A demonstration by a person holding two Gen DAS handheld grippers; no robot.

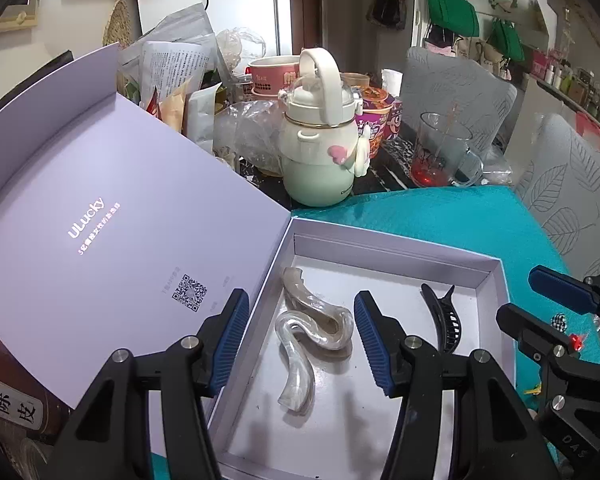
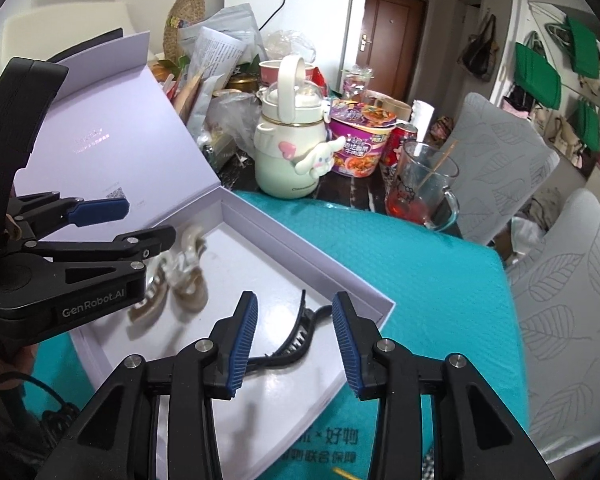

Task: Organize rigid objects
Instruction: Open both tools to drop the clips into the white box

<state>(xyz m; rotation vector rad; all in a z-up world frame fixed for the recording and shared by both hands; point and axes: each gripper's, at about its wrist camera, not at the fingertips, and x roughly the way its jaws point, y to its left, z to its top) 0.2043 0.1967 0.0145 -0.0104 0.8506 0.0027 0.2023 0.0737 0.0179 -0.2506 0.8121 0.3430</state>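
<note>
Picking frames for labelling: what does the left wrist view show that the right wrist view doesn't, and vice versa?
Left wrist only: the ULucky lettering on the lavender lid, readable, and the brown labelled jar at lower left.

Right wrist only: the brown door, the red drinks can, and white print on the teal mat.

Both: the shallow white cardboard box, the black plastic hair claw, pearly clear hair claws, pale green bottle, glass mug.

A lived-in home dining area; fridge (image 2: 296, 32), cluttered table, noodle cup (image 2: 360, 140), hanging bags (image 2: 536, 76).
</note>
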